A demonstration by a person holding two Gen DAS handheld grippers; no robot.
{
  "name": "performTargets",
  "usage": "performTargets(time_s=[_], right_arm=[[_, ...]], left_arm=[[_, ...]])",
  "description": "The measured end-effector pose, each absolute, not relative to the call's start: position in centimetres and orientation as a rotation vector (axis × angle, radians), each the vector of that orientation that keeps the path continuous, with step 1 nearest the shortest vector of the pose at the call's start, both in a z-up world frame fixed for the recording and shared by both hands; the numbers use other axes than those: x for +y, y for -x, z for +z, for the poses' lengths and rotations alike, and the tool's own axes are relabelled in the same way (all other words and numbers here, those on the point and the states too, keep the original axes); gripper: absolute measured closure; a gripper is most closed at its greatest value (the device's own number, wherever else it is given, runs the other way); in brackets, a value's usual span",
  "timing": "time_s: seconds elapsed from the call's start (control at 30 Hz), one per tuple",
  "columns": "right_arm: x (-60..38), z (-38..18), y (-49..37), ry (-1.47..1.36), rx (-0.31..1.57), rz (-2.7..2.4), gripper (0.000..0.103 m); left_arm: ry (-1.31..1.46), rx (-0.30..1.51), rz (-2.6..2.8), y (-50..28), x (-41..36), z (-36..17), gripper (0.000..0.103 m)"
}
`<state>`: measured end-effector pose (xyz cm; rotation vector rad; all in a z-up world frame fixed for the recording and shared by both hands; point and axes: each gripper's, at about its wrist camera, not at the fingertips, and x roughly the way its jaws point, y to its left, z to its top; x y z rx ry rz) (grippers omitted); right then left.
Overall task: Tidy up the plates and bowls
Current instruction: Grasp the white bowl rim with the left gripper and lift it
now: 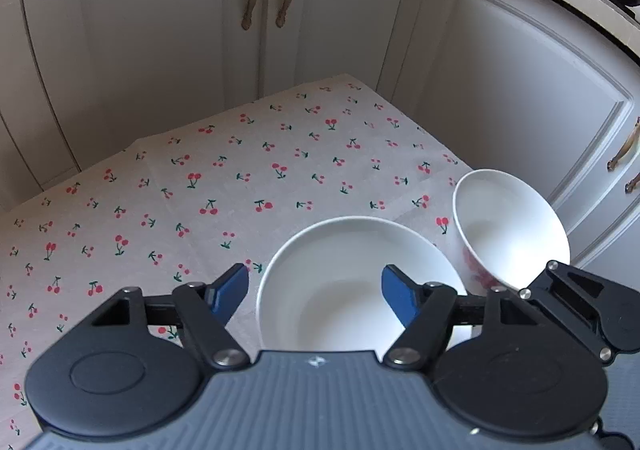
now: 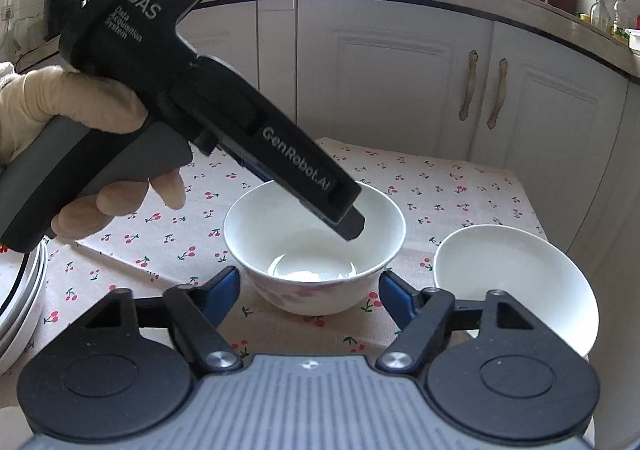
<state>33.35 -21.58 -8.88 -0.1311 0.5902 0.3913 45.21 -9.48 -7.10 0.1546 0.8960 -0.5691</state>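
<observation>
White bowl (image 1: 340, 250) on a cherry-print tablecloth (image 1: 200, 190), seen from the left wrist. The left gripper (image 1: 316, 294) is partly open and straddles the bowl's wall, one blue pad outside the rim and one over the inside; it grips nothing. A second bowl (image 1: 512, 226) stands just to the right, before pale cabinets (image 1: 160, 30).

From the right wrist, the right gripper (image 2: 310, 290) is open and empty, with its pads flanking the centre bowl. A gloved hand (image 2: 60, 102) holds the left gripper, its tip inside that bowl. Stacked plates (image 2: 20, 290) sit at the far left edge.
</observation>
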Motion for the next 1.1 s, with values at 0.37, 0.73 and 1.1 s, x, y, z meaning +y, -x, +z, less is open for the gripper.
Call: performTargets(time_s=[0.37,0.73,1.1], right_arm=[[-21.5,-8.6,-32.7,0.131,0.581,0.386,0.024],[-21.4,-7.8,-32.1,0.124,0.587,0.390,0.024],[-21.5,-8.2,-32.2,0.139,0.599,0.412,0.023]], left_arm=[[-0.148,0.898,-0.610,-45.4,-9.7,-7.3,0.036],[-0.156,0.900,-0.606,-44.5,-9.5,-7.3,0.036],[-0.164,0.907,-0.621,-44.0,-9.5,-7.5,0.035]])
